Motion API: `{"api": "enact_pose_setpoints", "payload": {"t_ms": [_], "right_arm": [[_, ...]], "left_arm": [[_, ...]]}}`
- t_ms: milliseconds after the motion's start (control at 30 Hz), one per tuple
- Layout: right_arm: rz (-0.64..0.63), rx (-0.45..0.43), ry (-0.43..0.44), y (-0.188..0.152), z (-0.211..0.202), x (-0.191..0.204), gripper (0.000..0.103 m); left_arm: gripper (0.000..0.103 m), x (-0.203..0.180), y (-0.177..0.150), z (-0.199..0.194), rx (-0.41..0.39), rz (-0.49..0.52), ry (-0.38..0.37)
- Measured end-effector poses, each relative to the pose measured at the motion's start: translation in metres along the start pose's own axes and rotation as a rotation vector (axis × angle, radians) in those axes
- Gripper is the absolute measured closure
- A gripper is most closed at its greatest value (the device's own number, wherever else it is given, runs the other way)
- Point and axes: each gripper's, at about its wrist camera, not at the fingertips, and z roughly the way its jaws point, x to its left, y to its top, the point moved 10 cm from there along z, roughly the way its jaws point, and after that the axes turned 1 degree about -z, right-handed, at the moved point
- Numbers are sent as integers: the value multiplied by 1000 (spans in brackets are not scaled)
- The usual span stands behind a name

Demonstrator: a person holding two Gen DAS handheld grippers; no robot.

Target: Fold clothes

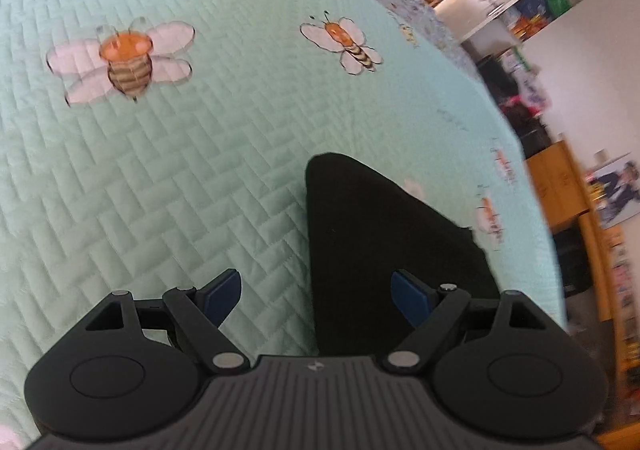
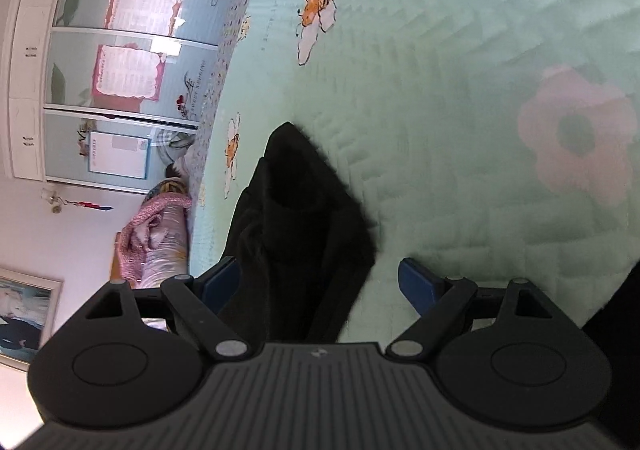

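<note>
A black garment [image 1: 380,242] lies on the mint-green quilted bedspread [image 1: 180,170]. In the left wrist view one pointed corner of it reaches away from me. My left gripper [image 1: 318,296] hangs just above it with its jaws wide. The cloth's left edge runs between the blue pads [image 1: 224,294], and neither pad presses on it. In the right wrist view another rumpled, pointed end of the black garment [image 2: 296,218] runs in between the fingers of my right gripper [image 2: 320,282]. Its jaws also stand wide, with the cloth close to the left pad [image 2: 222,282] and well apart from the right one.
The bedspread carries printed bees [image 1: 128,62] and a pink flower [image 2: 576,134]. Its edge curves along the right in the left wrist view, with wooden furniture [image 1: 560,186] beyond. In the right wrist view a pink bundle [image 2: 156,242] and a glass-fronted wardrobe [image 2: 128,70] lie past the bed's left edge.
</note>
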Motion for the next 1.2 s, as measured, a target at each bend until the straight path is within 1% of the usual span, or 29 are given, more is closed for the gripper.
{"api": "enact_pose_setpoints", "payload": {"t_ms": [67,133,167,233,333,433,533,767,1033,1200], "right_arm": [[-156,-51,-54,4,-7,27,16],[-334,-85,-163,2,-5,60,16],[-409,-96,-217,1,-2,78,16],[-510,-90,-275,-8,11,109,16],[-598,-79,-351,-23,27,144,16],[-634,-95,-406,-36,28,163,16],[-660,-102,-407,-45,23,172,16],[-721,-119,-430,-60,9,179,16],[-827,-172,-434,-70,-3,194,16],[-834,-171,-437,-73,-4,191,16]], "left_arm": [[18,-15,2,-9,-57,126,128],[18,-40,1,-15,-112,275,257],[18,-54,0,-16,-136,340,306],[18,-79,-5,-20,-169,402,354],[18,-104,-15,-31,-200,410,357],[18,-115,-27,-46,-233,427,384],[18,-121,-37,-58,-251,452,406],[18,-118,-42,-73,-256,414,410],[18,-122,-48,-86,-275,418,415],[18,-118,-52,-86,-268,418,427]]}}
